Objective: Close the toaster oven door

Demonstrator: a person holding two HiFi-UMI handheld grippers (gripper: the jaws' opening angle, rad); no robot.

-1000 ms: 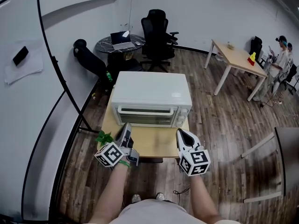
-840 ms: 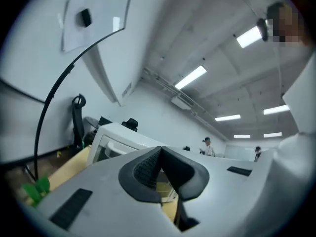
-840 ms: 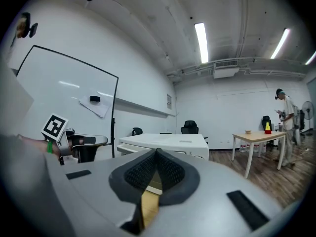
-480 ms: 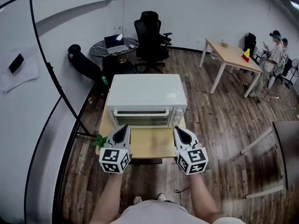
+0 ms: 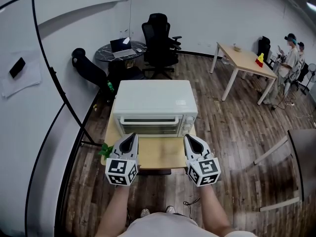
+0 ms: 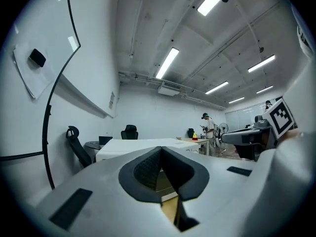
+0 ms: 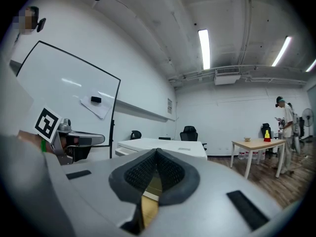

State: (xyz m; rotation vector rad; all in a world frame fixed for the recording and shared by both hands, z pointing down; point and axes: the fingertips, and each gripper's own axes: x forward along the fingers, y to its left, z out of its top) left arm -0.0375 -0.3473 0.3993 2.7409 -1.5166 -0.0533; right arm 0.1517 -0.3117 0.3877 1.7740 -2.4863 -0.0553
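Pale wood of the desk [image 5: 160,153] lies bare between the two grippers, which hang over its near edge. The left gripper [image 5: 130,137] is by the near-left corner and the right gripper [image 5: 190,138] by the near-right one. Each has its jaws brought together at the tips, and each gripper's own view shows nothing held between them. A small green sprig [image 5: 105,148] sits just beside the left gripper at that corner. Beyond the bare strip, the white toaster oven [image 5: 155,95] fills the far half of the desk, up to its far edge. Its door [image 5: 150,124] appears to stand upright against the front, with the handle along its top. If it is not fully seated, a level push on that handle with both closed tips looks best. Pushing gently should keep the oven from sliding toward the far edge. Nothing can be made out through the door's window, so I cannot tell whether the oven holds anything. Farther off stands a black office chair [image 5: 159,33].
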